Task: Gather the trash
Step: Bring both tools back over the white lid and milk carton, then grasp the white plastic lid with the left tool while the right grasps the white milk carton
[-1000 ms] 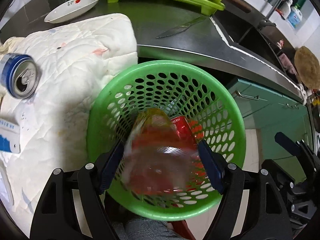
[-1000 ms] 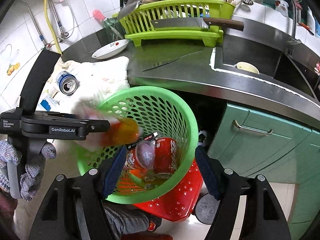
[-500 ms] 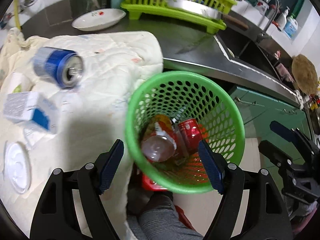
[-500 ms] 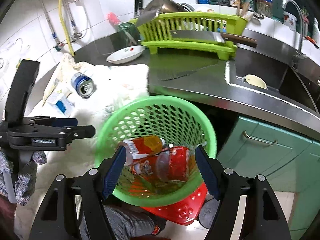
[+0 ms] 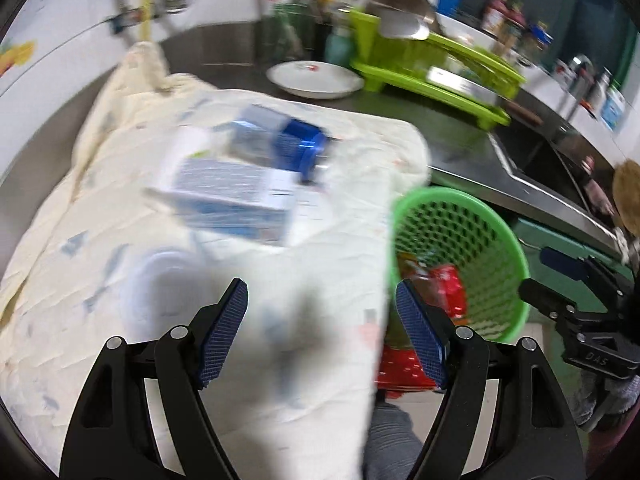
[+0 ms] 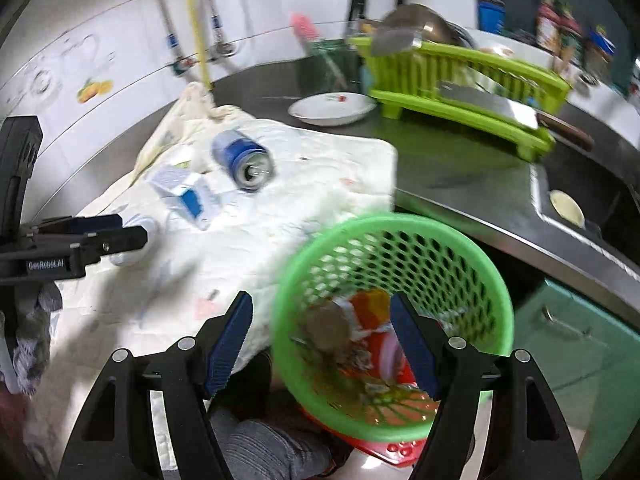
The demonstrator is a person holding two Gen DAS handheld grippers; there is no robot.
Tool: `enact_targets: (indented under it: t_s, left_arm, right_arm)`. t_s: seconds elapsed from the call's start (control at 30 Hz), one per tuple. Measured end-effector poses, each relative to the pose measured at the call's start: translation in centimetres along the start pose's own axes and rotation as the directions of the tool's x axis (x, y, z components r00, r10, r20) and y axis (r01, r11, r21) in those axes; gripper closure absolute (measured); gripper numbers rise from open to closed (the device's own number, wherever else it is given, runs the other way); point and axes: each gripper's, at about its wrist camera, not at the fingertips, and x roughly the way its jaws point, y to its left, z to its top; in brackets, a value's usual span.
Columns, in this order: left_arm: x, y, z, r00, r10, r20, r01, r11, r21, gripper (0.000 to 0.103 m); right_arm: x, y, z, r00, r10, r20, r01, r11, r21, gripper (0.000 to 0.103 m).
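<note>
My left gripper (image 5: 322,336) is open and empty over the white quilted cloth (image 5: 100,300). Ahead of it on the cloth, blurred, lie a blue can (image 5: 296,148), a white-and-blue carton (image 5: 232,196) and a round white lid (image 5: 160,280). The green basket (image 5: 440,196) stands to its right below the counter edge. In the right wrist view my right gripper (image 6: 320,340) is open above the basket's (image 6: 380,224) left rim. An orange-labelled bottle (image 6: 360,316) and a red can (image 6: 384,356) lie inside. The can (image 6: 244,160), carton (image 6: 184,196) and left gripper (image 6: 132,232) show at the left.
A steel counter (image 6: 460,168) carries a white plate (image 6: 332,108) and a green dish rack (image 6: 460,76) with a cleaver. The sink (image 6: 580,200) is at right, teal cabinets (image 6: 572,320) below. A red stool (image 6: 384,448) and a person's knee (image 6: 260,448) lie under the basket.
The bottle that was between my left jaws over the basket now lies inside it. My left gripper has swung left and up over the cloth. The right gripper has shifted left as well.
</note>
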Motion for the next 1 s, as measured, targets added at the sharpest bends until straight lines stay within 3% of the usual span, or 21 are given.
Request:
enact_targets:
  t_s: [0.33, 0.57, 0.87, 1.0]
  left_arm:
    - [-2.1, 8.4, -1.5, 0.996, 0.093, 0.014, -0.09, 0.989, -0.118, 0.027]
    - [-2.6, 12.0, -2.8, 0.991, 0.136, 0.002, -0.134, 0.98, -0.148, 0.027]
    - [-2.0, 15.5, -3.1, 0.989, 0.149, -0.015, -0.149, 0.971, -0.189, 0.029]
    - [-1.2, 16.2, -3.1, 0.991, 0.128, -0.028, -0.131, 0.972, -0.196, 0.034]
  right_arm:
    - [2.8, 6.6, 4.0, 0.997, 0.07, -0.024, -0.072, 0.985, -0.156, 0.034]
    - [5.7, 11.6, 7.5, 0.992, 0.115, -0.045, -0.124, 0.947, -0.296, 0.034]
    - [9.9, 16.0, 10.2, 0.99, 0.117, -0.08, -0.141, 0.889, -0.436, 0.035]
    - [11.4, 17.4, 10.8, 0.988, 0.114, -0.102, -0.149, 0.859, -0.49, 0.035]
